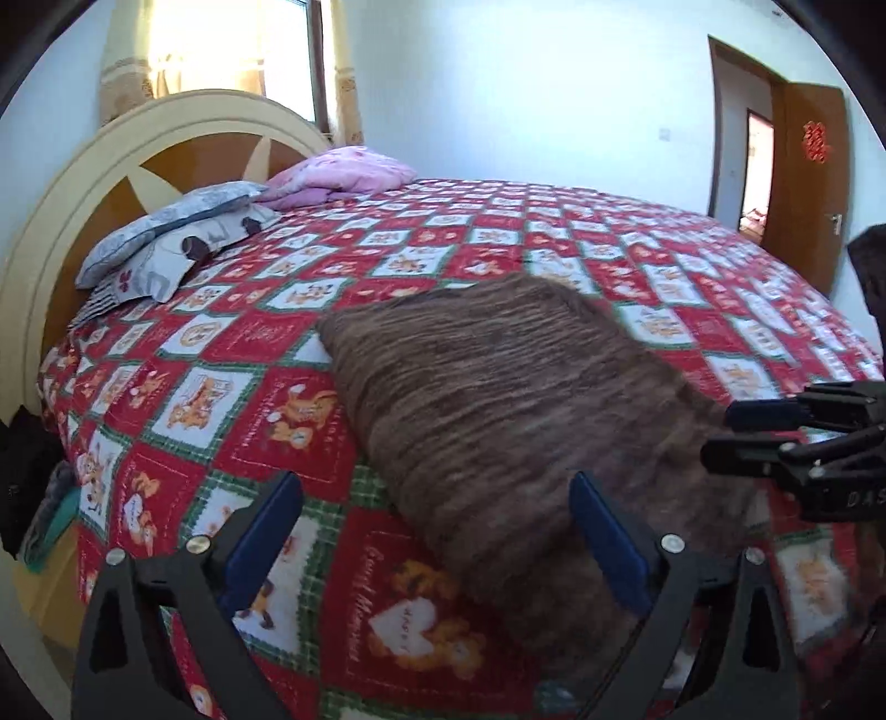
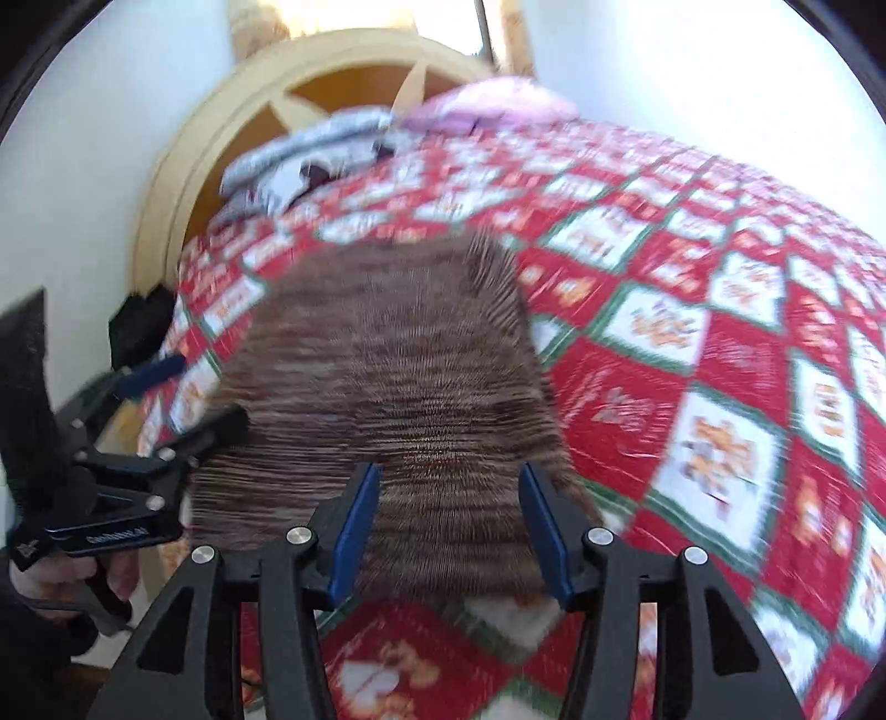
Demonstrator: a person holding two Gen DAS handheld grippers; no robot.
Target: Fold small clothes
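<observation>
Nearest the left wrist lens, left tongs (image 1: 437, 531) spread wide, blue-padded fingers (image 1: 260, 545) well apart, nothing between them but bedding and the near corner of the garment. Nearest the right wrist lens, right tongs (image 2: 451, 534) likewise parted, blue pads (image 2: 354, 531) hovering over the near edge of the cloth without pinching it.

Just beyond both, a brown striped knitted garment (image 1: 498, 399), fuzzy in texture, lying flat on the bed as a rough rectangle, blurred in the right wrist view (image 2: 387, 382). Left tongs at its left edge in that view (image 2: 183, 399), fingers apart there too; right tongs at its right edge in the left wrist view (image 1: 775, 432), fingers seen edge-on, one above the other with a narrow gap.

Underneath, a red, white and green checked bedspread printed with teddy bears (image 1: 310, 310), covering the whole bed.

Farther up, near the head of the bed, a grey patterned pillow (image 1: 166, 232) stacked on folded grey-and-white bedding, with a pink quilted pillow (image 1: 343, 171) just beside it.

Behind those, a rounded cream and orange-brown wooden headboard (image 1: 111, 166), then a sunlit window with pale yellow curtains (image 1: 221, 50).

Far right, an open brown wooden door (image 1: 808, 183) bearing a red paper ornament (image 1: 814, 141) against a white wall.
</observation>
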